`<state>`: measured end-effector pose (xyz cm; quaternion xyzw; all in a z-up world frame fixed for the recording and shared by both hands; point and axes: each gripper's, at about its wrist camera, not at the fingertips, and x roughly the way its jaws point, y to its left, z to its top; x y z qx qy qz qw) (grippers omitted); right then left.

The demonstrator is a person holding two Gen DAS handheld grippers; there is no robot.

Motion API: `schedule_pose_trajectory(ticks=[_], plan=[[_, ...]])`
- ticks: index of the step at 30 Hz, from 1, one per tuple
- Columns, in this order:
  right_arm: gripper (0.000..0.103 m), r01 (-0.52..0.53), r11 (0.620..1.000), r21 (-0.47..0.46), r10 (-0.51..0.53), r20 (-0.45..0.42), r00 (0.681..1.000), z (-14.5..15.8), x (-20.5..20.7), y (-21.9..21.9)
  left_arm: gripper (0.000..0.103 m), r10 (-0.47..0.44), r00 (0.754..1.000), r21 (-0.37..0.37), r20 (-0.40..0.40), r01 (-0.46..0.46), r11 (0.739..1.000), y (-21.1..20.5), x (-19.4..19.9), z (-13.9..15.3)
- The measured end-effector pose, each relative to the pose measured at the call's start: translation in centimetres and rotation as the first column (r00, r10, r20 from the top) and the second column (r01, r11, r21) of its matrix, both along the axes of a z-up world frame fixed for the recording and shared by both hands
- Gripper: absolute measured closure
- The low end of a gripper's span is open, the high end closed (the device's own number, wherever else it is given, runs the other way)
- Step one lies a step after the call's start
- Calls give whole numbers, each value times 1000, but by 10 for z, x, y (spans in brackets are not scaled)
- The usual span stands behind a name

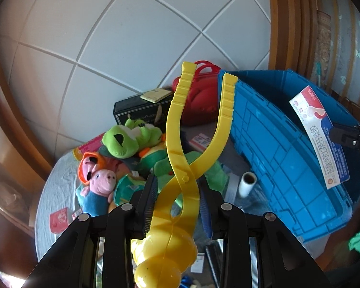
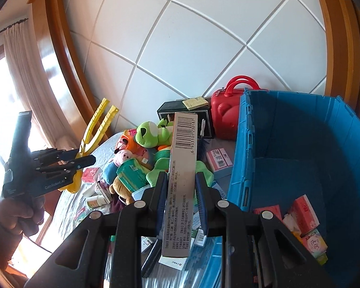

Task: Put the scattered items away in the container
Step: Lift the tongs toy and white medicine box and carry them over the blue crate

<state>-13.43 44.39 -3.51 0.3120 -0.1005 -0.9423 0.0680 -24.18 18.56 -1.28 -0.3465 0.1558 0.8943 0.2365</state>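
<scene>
My left gripper (image 1: 177,180) is shut on a yellow plastic tongs toy (image 1: 180,144), its two long handles sticking up and away from me above the pile. In the right wrist view the same yellow tongs toy (image 2: 98,124) shows at the left, held up by the left gripper (image 2: 84,158) in a person's hand (image 2: 14,213). My right gripper (image 2: 181,180) is shut on a long flat box with a barcode (image 2: 183,158), held up near the left wall of the blue crate (image 2: 288,144). The blue crate (image 1: 276,144) lies to the right, and the long box (image 1: 321,134) hangs over it.
Plush toys lie heaped on the cloth-covered table: a green frog (image 2: 151,133), a pink pig (image 1: 100,180). A black box (image 2: 177,112) and red case (image 2: 230,112) stand by the white tiled wall. Pink tissue packs (image 2: 304,216) lie inside the crate. A white roll (image 1: 247,182) stands near the crate.
</scene>
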Motion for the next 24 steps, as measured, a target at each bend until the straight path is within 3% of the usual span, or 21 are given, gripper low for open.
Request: schedule_pose_trajectory(ticks=[12,24], plan=[[80,130,991,-41,-131,-12,991,2,39,71,71,-134,990,8,-31,134,991,86,25,28],[80,239,970,-39,-240,-19,971,7,66,116,71,-259,962,17,-85,261,965,159,47,59]])
